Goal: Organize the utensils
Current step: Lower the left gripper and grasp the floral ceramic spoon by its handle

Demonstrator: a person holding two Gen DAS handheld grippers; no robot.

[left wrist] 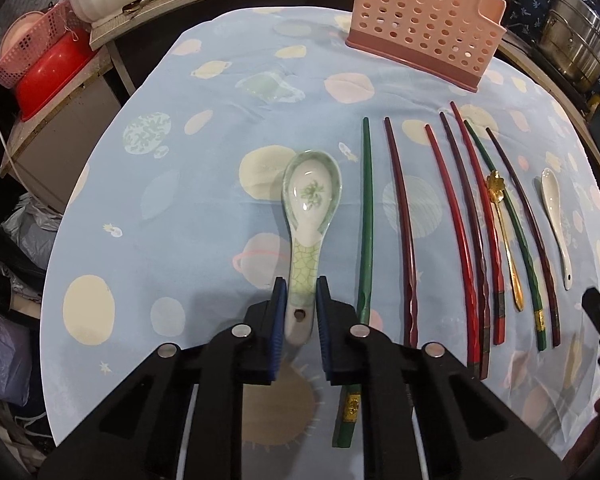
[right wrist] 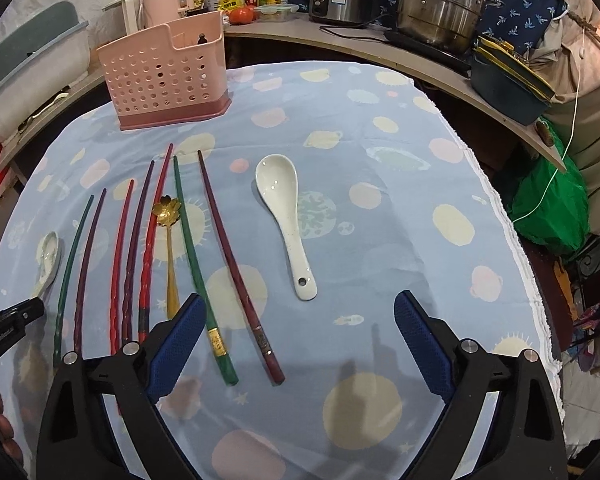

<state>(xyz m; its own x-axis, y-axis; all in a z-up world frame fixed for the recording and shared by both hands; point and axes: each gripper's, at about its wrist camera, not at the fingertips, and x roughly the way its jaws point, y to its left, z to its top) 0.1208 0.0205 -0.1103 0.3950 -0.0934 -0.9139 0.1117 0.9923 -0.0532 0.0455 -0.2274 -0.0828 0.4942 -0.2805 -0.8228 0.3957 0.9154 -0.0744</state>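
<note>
Left gripper (left wrist: 300, 300): clenched on green spoon (left wrist: 310, 216) handle, left of chopsticks (left wrist: 452, 232).
Right gripper (right wrist: 300, 344): released, near white spoon (right wrist: 286, 216).
Writing: unreadable.

The right gripper (right wrist: 300, 344) hung with its jaws wide over the planet-print tablecloth (right wrist: 400, 208), the white ceramic spoon (right wrist: 286, 216) lying just beyond them. Coloured chopsticks (right wrist: 192, 264) and a gold flower spoon (right wrist: 168, 240) lay left; the pink perforated holder (right wrist: 160, 80) looked empty, perhaps.

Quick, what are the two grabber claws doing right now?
Left gripper: closed on the handle of the green-patterned ceramic soup spoon.
Right gripper: open, holding nothing, just short of the plain white ceramic spoon.
</note>
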